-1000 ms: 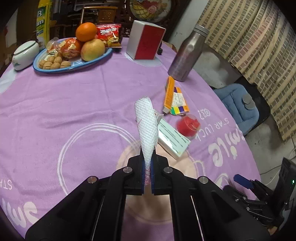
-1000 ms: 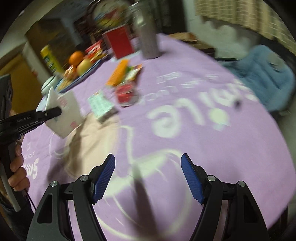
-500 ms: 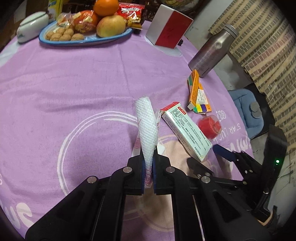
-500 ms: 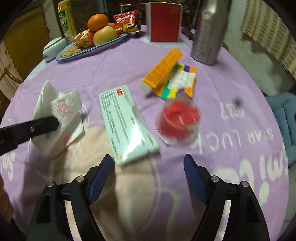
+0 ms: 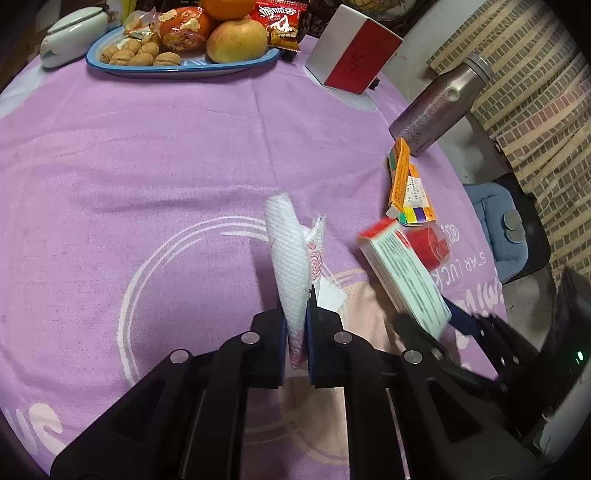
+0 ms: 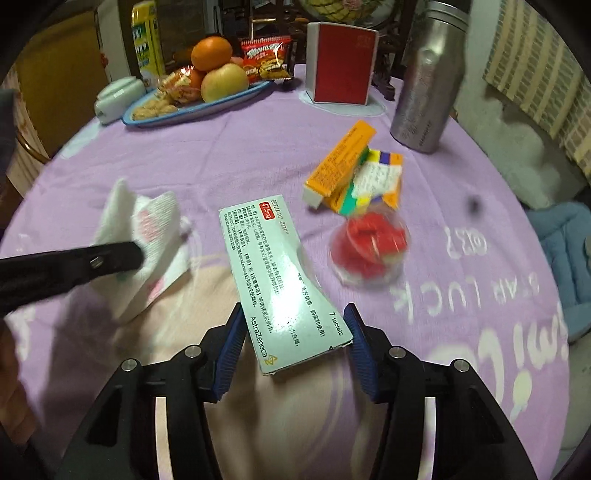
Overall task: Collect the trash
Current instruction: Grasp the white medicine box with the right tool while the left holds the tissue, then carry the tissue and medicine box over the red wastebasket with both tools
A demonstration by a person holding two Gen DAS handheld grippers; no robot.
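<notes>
My left gripper (image 5: pixel 296 325) is shut on a white paper napkin (image 5: pixel 290 266), held upright above the purple tablecloth; the napkin also shows in the right wrist view (image 6: pixel 147 251). My right gripper (image 6: pixel 295 354) is open, its blue pads on either side of the near end of a pale green medicine box (image 6: pixel 280 288); the box end looks raised off the cloth. In the left wrist view the box (image 5: pixel 402 280) sits tilted at the right gripper's fingers (image 5: pixel 458 321). An orange medicine box (image 6: pixel 343 166), a coloured flattened carton (image 6: pixel 376 181) and a clear cup with red contents (image 6: pixel 369 247) lie beyond.
A blue plate (image 5: pixel 184 68) of fruit, walnuts and snacks, a white lidded dish (image 5: pixel 70 33), a red-and-white box (image 5: pixel 351 55) and a steel bottle (image 5: pixel 436 107) stand at the table's far side. A blue cushioned seat (image 5: pixel 495 221) is past the right edge.
My right gripper moved forward and narrowed around the near end of the pale green box. My left gripper still holds the napkin, and its view has shifted closer to the table.
</notes>
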